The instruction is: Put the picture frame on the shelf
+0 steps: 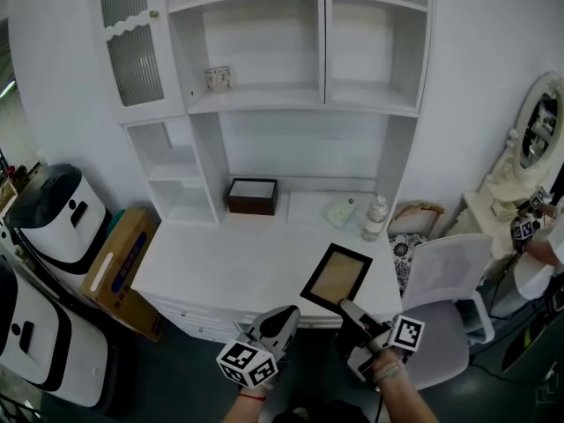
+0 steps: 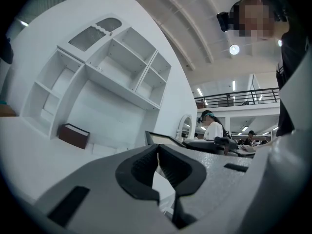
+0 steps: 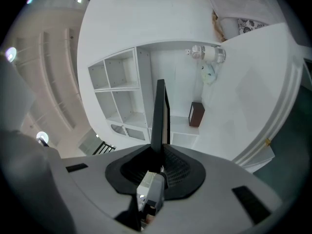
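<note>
far left on the floor stand white units w/ dark tops [image 1: 53,214], then a cardboard box [image 1: 121,264] sits beside the left end of the white bench [image 1: 220,267]. behind the bench rises a white shelf unit [image 1: 264,104]: a ribbed-glass door [image 1: 130,42] at top left, open compartments to its right, and a small item [image 1: 218,78] alone on the upper left shelf, too small to make out. at the back of the bench, approx centre, sits a dark brown box [image 1: 253,196] w/ a pale inside. at the bench's near edge, a bit right of centre, the left gripper [image 1: 284,317] hovers w/ its jaw tips pressed together and nothing btwn them, its marker cube nearest the camera. just right of it is the picture frame [image 1: 336,277], black border w/ a tan panel. it's over the near right part of the bench, not on the shelf. the right gripper [image 1: 348,308] is clamped on the frame's near edge; in the right gripper view the frame stands edge-on btwn the pads. can't tell whether the frame's far edge touches the bench. farther back on the right are a small pale object [image 1: 341,211] and a clear bottle [image 1: 375,218], near each other but apart. right of the bench is a grey-white chair [image 1: 445,298], and at far right an ornate white mirror [image 1: 538,130].
</note>
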